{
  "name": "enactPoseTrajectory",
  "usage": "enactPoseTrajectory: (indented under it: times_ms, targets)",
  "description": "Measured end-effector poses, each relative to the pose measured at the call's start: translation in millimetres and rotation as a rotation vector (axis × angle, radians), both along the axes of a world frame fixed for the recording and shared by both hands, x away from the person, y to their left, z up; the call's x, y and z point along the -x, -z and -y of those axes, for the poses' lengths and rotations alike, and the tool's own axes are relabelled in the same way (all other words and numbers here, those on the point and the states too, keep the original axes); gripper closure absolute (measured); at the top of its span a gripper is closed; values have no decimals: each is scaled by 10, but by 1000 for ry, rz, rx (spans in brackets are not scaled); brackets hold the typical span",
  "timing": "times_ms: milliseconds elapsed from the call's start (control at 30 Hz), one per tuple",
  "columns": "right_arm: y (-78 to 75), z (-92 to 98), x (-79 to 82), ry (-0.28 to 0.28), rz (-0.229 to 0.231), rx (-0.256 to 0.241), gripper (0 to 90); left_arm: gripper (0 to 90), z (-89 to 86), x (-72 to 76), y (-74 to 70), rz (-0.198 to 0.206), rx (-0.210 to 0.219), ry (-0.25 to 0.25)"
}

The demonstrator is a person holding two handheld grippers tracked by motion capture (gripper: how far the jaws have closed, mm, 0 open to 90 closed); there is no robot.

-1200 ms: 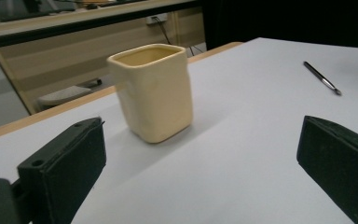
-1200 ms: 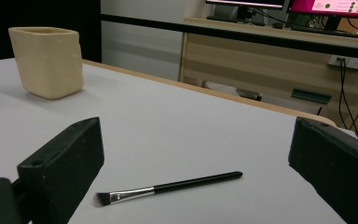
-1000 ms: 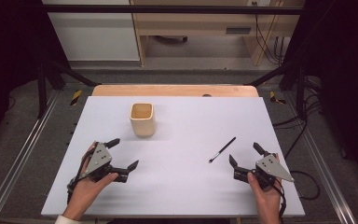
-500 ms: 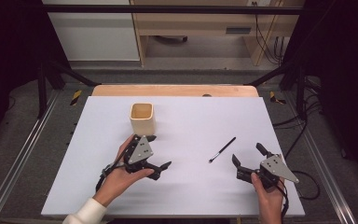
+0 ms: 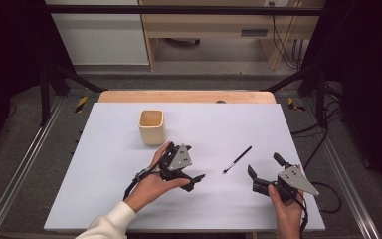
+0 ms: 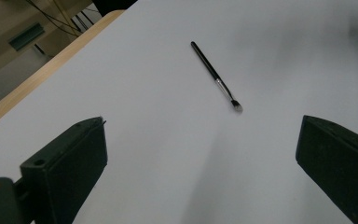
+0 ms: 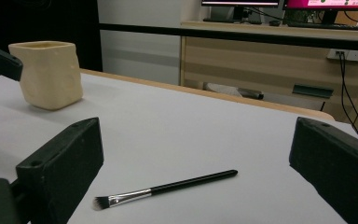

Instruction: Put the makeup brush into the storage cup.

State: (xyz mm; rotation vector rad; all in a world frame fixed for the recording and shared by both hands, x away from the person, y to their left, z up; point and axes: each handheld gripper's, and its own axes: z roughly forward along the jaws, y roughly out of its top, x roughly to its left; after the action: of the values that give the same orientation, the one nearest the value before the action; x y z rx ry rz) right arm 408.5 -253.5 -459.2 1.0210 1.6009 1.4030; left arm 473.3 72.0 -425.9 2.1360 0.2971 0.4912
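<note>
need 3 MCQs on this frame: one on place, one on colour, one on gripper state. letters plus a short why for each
1. Where does the brush lie?
A. inside the cup
B. flat on the white table, between the two grippers
C. on the floor beside the table

2. What colour is the cup?
A. red
B. dark blue
C. pale cream

3. How do the jaws of the left gripper stand?
A. wide apart, holding nothing
B. shut on the brush
C. shut on the cup

Key:
1 B: the high view shows the brush flat on the table, with the left gripper on one side and the right gripper on the other.
2 C: the cup is pale cream in the high view and the right gripper view.
3 A: the left gripper view shows its two black jaws far apart, the brush lying ahead of them untouched.
</note>
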Motion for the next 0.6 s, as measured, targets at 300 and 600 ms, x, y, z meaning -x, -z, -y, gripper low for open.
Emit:
enactPoseTrajectory:
  times_ms: [300, 600]
  targets:
    - [-4, 5, 11, 1, 2, -5, 32, 24, 244, -83, 61, -27, -24, 10]
    - [4, -1, 17, -3, -4, 3, 31, 30, 496, -166, 134, -50, -36, 6]
